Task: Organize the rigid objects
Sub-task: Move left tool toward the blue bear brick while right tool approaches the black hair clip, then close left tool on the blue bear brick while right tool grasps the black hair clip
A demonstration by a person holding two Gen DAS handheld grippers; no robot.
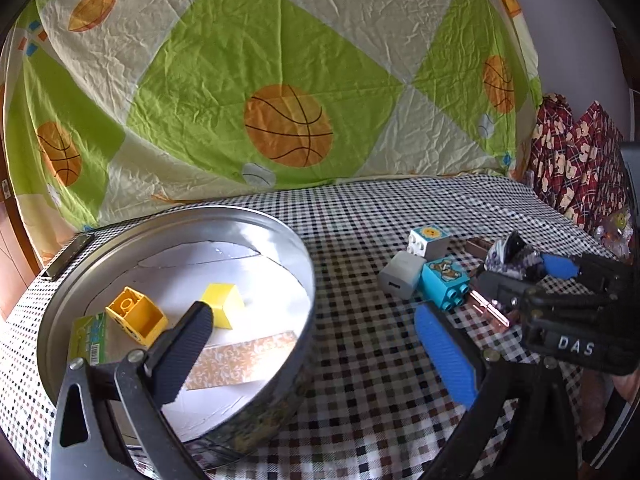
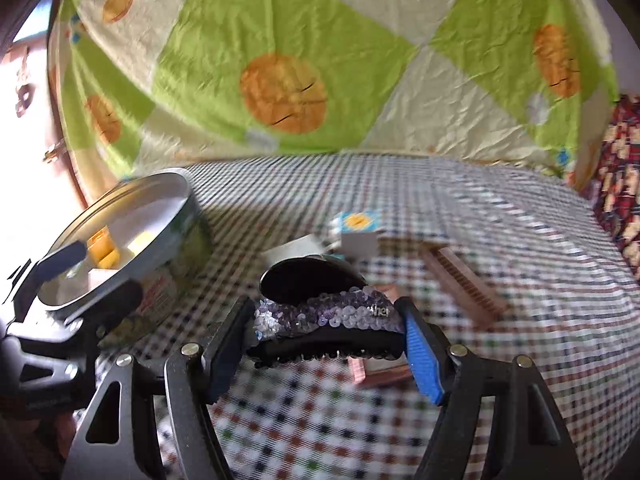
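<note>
The right gripper (image 2: 326,344) pinched a sequinned hair clip (image 2: 326,320) end to end, both pads pressed on it, the clip lifted clear of the checked tablecloth (image 2: 520,280); to do this step well, I judged, the grip should be kept firm across the clip's hard black body, not the slippery sequins, and the clip carried level over the wall of the round tin (image 1: 304,280) before it was let go, since its curved shape could twist out of a hold by the ends alone. The left gripper (image 1: 316,340) hung spread and empty, one finger above the tin's inside, the other outside its wall; it would do best to draw aside and leave the tin's mouth free.

Beyond the clip lay a copper-coloured comb (image 2: 464,288), a grey block (image 1: 402,276), a teal brick (image 1: 446,282) and a white brick with a sun picture (image 1: 430,238), clustered together and not yet sorted; in the tin lay two yellow bricks (image 1: 138,316).

Writing: "DAS" showed white on the right gripper's body in the left view; small silver letters on the clip ended in "her", the rest unreadable; the green packet (image 1: 90,338) in the tin bore a barcode too small to read.
</note>
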